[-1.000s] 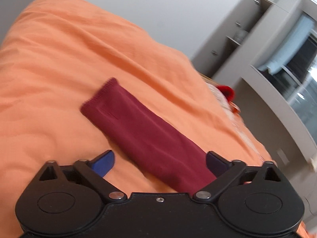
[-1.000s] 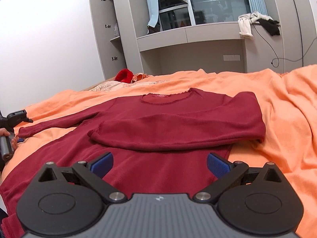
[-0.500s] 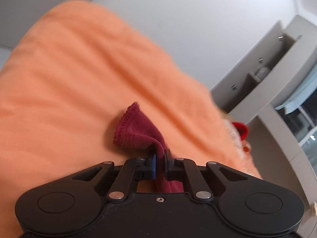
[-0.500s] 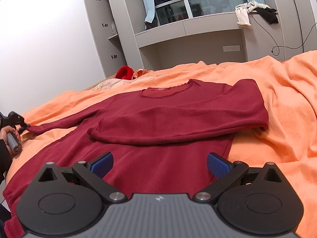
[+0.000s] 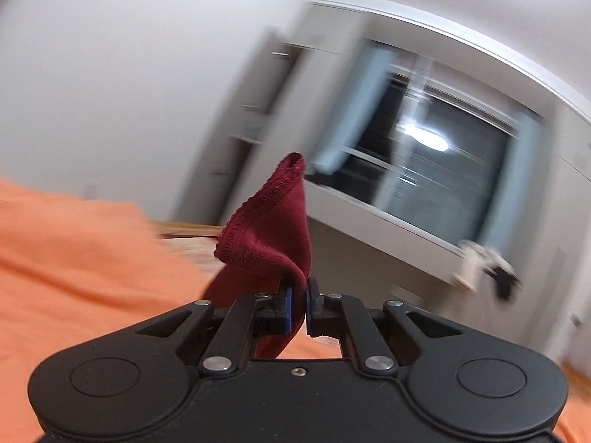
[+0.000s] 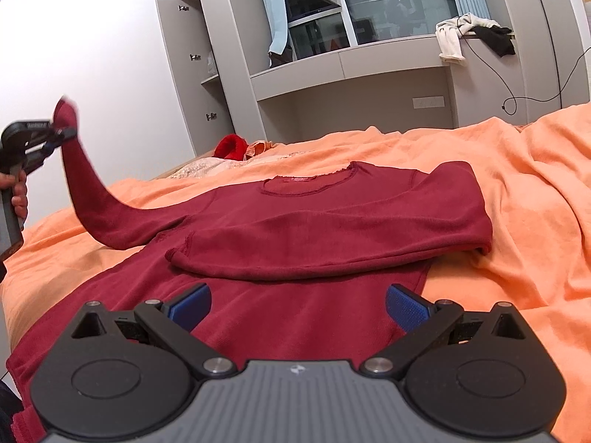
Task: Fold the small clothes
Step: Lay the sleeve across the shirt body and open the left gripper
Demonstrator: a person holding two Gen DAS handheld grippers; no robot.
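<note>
While the left view is blurred, the right view is sharp.
Bed (image 6: 517, 199): covered by a rumpled orange sheet, carrying everything below.
Shirt (image 6: 332, 221): dark red, long-sleeved, spread flat on the bed with its collar toward the window; one sleeve lies folded across the chest.
Other sleeve (image 6: 92, 199): lifted off the bed, rising in a curve to the left tool.
Cuff (image 5: 269, 221): stands up above the fingers, hem stitching visible.
Left tool (image 5: 298, 308): fingers pressed together, pinching the sleeve just below the cuff, held up in the air.
Right tool (image 6: 298, 304): blue pads (image 6: 406, 308) spread wide, holding nothing, above the shirt's lower part.
</note>
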